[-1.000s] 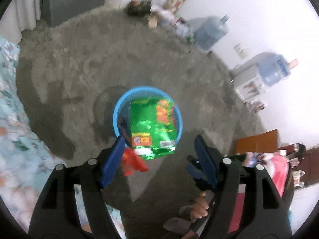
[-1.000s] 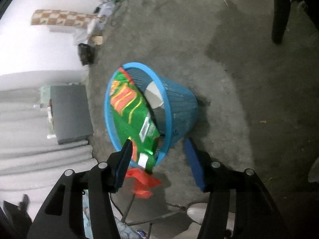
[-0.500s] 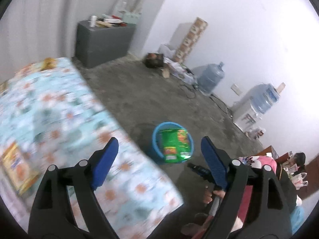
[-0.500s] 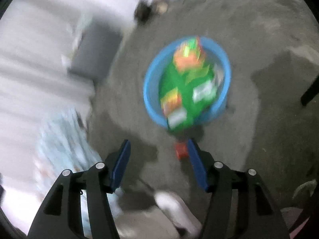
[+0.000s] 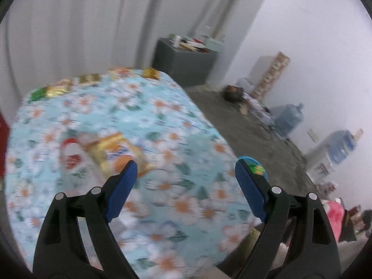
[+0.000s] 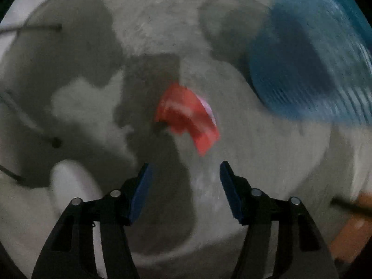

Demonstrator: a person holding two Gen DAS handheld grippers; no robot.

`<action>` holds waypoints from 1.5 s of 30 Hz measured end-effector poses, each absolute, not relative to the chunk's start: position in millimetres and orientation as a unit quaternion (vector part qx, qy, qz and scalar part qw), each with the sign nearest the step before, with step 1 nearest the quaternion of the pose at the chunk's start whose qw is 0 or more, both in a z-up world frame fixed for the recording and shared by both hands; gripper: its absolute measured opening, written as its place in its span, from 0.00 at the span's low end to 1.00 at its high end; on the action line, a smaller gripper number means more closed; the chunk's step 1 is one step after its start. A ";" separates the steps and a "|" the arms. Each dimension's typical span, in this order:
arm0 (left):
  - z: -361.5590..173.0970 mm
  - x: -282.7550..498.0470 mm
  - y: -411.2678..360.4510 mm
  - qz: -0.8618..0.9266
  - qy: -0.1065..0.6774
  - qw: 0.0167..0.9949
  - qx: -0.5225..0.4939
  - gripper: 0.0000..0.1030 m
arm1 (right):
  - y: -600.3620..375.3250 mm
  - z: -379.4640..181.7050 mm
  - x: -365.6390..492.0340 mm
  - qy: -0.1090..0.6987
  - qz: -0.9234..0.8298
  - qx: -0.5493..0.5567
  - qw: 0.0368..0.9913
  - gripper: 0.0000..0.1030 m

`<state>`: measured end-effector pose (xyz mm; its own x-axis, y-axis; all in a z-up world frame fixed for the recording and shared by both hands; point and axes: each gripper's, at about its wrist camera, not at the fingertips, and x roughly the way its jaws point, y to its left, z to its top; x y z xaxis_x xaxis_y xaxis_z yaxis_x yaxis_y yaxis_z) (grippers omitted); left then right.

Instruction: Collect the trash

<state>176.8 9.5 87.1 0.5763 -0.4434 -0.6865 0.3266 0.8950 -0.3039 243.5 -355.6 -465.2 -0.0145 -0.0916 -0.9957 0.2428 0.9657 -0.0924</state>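
My left gripper [image 5: 184,171] is open and empty above a table with a floral blue cloth [image 5: 162,121]. A yellow-orange snack wrapper [image 5: 116,151] lies on the cloth just beyond the left finger, with a red-and-white wrapper [image 5: 69,153] beside it. Only the rim of the blue trash basket [image 5: 252,161] peeks out behind the right finger. My right gripper [image 6: 184,174] is open and empty, low over the concrete floor. A red wrapper [image 6: 188,116] lies on the floor just ahead of it. The blue basket's side [image 6: 313,69] fills the upper right.
Small gold and green wrappers [image 5: 55,90] lie along the cloth's far edge. A grey cabinet [image 5: 186,62] and water jugs [image 5: 289,118] stand along the wall. In the right wrist view, a white shoe [image 6: 72,186] is at lower left and table legs [image 6: 34,26] at left.
My left gripper has swung up from the basket to the floral table. My right gripper has dropped from above the basket toward the floor, and the red wrapper is now close ahead.
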 end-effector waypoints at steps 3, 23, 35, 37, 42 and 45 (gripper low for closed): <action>90.0 181.2 26.5 -0.187 0.407 0.891 -0.076 0.79 | -354.6 -486.4 272.9 0.702 -0.125 0.024 0.701 0.71; 84.6 193.7 49.9 -0.147 0.409 0.896 -0.092 0.79 | -413.9 -521.0 232.3 0.717 -0.190 0.202 0.639 0.39; 96.0 189.8 60.1 -0.179 0.370 0.905 -0.109 0.79 | -439.8 -357.7 80.2 0.578 -0.260 0.386 0.670 0.31; 93.1 190.1 61.4 -0.184 0.368 0.904 -0.116 0.79 | -439.7 -298.6 78.1 0.541 -0.268 0.344 0.720 0.31; 84.6 189.1 64.7 -0.193 0.371 0.899 -0.132 0.79 | -485.7 -190.2 77.3 0.403 -0.278 0.347 0.800 0.32; 83.1 187.9 67.1 -0.196 0.371 0.898 -0.136 0.79 | -536.2 -196.6 98.5 0.367 -0.279 0.401 0.792 0.32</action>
